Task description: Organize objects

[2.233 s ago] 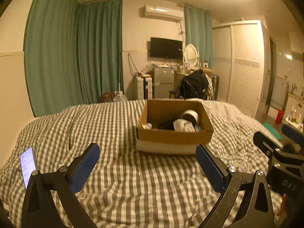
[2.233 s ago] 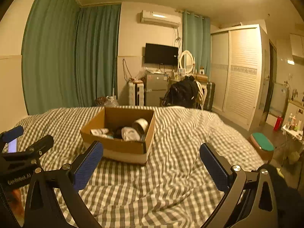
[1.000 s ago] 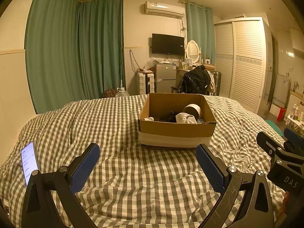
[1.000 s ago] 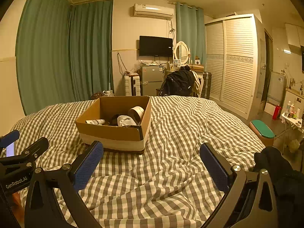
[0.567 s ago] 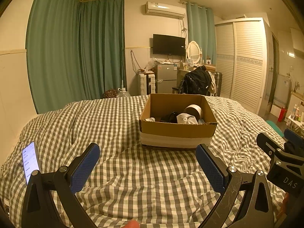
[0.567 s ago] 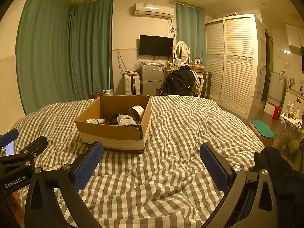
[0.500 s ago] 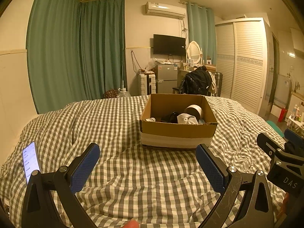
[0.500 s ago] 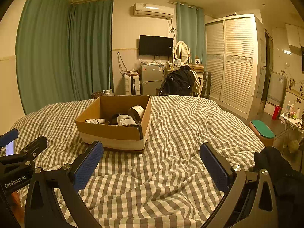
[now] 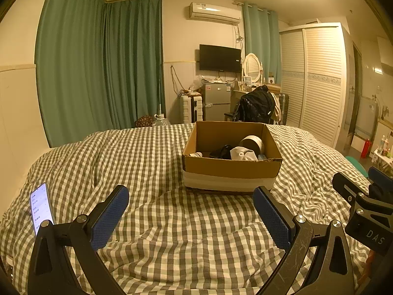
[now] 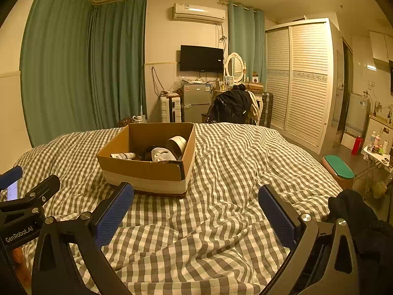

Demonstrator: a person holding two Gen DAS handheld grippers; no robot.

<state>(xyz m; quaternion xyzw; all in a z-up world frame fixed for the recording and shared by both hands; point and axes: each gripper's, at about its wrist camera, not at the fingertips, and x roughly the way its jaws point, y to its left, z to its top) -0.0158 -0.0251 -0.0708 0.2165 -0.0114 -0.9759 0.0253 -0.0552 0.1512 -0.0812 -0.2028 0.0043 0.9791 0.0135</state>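
A cardboard box (image 9: 231,169) (image 10: 147,172) with a white band round its base sits on the checked bed (image 9: 152,162) (image 10: 233,162). Inside lie a white cloth (image 9: 243,153) (image 10: 161,154), a tape roll (image 9: 253,143) (image 10: 177,143), a dark item (image 9: 222,152) and a small tube (image 10: 124,156). My left gripper (image 9: 190,202) hovers open over the blanket short of the box, nothing between its blue pads. My right gripper (image 10: 195,202) is open too, empty, to the box's right front. Each gripper shows at the edge of the other's view.
A lit phone (image 9: 40,209) lies on the blanket at the left. Beyond the bed stand a small fridge (image 9: 216,102), a suitcase (image 9: 190,109), a chair with a black bag (image 9: 255,108), green curtains and a slatted wardrobe (image 10: 297,83). A green-topped stool (image 10: 340,169) stands on the floor, right.
Both views have drawn back and levelled since 2.2 s ago, so the box sits a little farther off. Over the last half second almost nothing moves. Both grippers stay open.
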